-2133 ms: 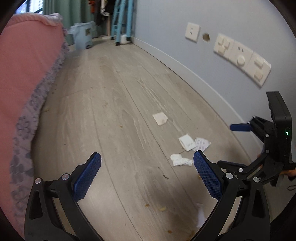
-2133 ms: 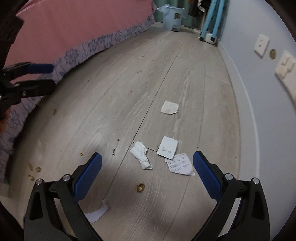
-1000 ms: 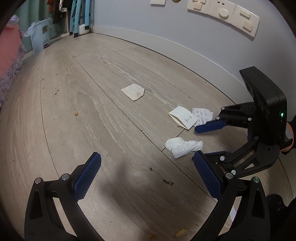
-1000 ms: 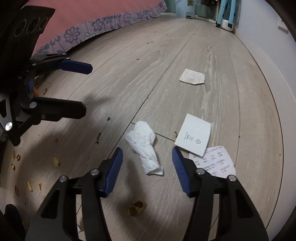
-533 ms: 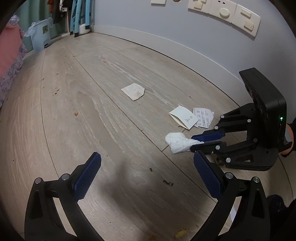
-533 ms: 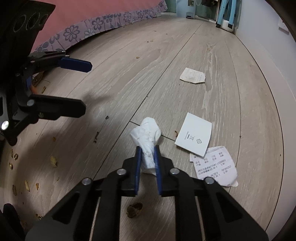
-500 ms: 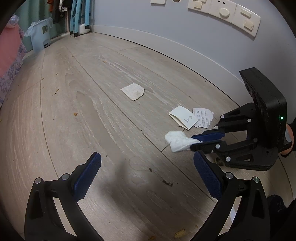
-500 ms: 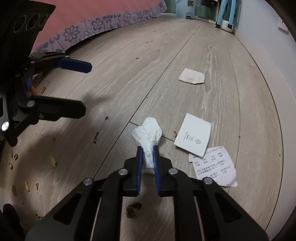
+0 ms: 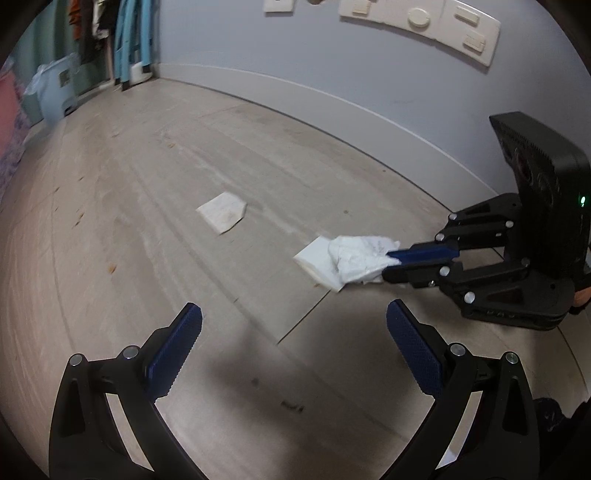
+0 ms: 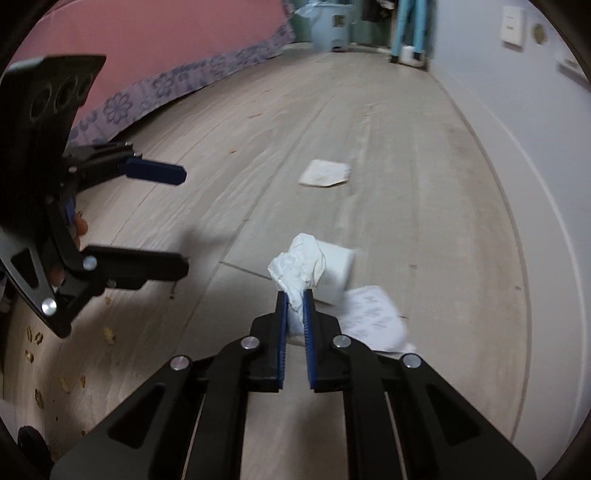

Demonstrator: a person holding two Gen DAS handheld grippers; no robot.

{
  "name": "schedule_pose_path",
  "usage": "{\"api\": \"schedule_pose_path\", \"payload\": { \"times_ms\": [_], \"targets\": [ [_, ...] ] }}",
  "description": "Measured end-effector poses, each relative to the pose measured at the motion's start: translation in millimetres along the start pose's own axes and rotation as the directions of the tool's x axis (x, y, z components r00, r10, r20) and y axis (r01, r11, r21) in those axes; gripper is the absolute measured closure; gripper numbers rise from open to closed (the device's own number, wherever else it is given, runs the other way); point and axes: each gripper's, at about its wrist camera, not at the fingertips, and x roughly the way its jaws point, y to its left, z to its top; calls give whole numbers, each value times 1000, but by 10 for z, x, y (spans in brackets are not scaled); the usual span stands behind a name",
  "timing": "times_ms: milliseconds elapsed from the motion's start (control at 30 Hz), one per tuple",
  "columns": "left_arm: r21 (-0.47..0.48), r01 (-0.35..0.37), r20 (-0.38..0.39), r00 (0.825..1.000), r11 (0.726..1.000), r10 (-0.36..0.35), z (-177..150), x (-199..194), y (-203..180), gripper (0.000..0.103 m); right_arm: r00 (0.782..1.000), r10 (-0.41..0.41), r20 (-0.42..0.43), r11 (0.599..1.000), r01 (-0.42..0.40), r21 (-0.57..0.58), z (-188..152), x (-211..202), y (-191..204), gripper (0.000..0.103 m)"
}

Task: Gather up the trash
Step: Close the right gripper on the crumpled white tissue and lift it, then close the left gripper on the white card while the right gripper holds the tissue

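With the right tongs clamped on the crumpled tissue just above the floor and the left tongs wide and empty, carrying it to the far bin seemed next.

Tissue btwn right tool pads

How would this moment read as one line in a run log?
right gripper: shut on crumpled tissue | left gripper: open, empty | floor: papers remain

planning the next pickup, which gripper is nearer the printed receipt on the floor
Right. The right gripper hangs just beside the receipt; the left gripper is farther off across the floor.
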Motion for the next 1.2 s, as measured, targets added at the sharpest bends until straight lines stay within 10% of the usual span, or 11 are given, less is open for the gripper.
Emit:
{"api": "schedule_pose_path", "payload": {
  "times_ms": [500,1200],
  "targets": [
    [135,48,-21,999,990,-46,324,457,-415,6,993,-121,-5,985,121,127,-249,-360,-501,93],
    [374,157,-121,985,914,-120,342,896,-291,17,998,-56,9,987,54,154,-237,-195,-478,93]
  ]
}}
